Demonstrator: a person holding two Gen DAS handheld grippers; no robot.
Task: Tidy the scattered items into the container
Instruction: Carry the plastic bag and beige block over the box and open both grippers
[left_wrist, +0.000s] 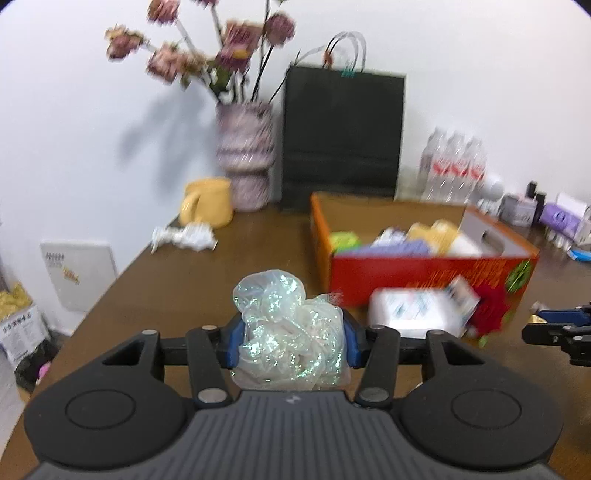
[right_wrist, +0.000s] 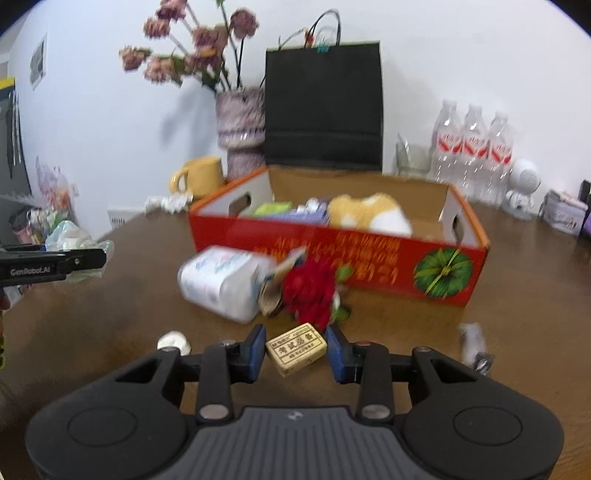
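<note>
A: What are the fingers doing?

B: The left gripper (left_wrist: 293, 341) is squeezing a crumpled plastic bag (left_wrist: 291, 332) between its blue pads, fingers pressing in on both sides, above the table (left_wrist: 184, 280). The right gripper (right_wrist: 295, 350) is sitting part open around a small tan eraser (right_wrist: 296, 349); there are gaps showing on both sides, so the pads are not touching it. I cannot tell whether the eraser is resting on the wood.

A: What is lying around them?

B: Just beyond the right fingers, a red flower (right_wrist: 310, 290) and a white tissue pack (right_wrist: 221, 284) are lying against the front wall of the box (right_wrist: 369, 258), with something brown between them, too blurred to name. A small white round thing (right_wrist: 173, 341) is sitting left of the fingers and a crumpled wrapper (right_wrist: 474, 343) to the right.

A: And the box?

B: It is standing open in mid-table, holding a yellow-and-white plush (right_wrist: 369, 214), a green pack (right_wrist: 271, 209) and purple items. Its right end is looking bare.

A: Room to move?

B: Bare wood is lying between the left gripper and the box. Behind are standing a mug (left_wrist: 208, 203), crumpled paper (left_wrist: 184, 236), a vase (left_wrist: 245, 158), a black bag (left_wrist: 341, 136) and bottles (right_wrist: 472, 144). The table's left edge is running near the mug.
</note>
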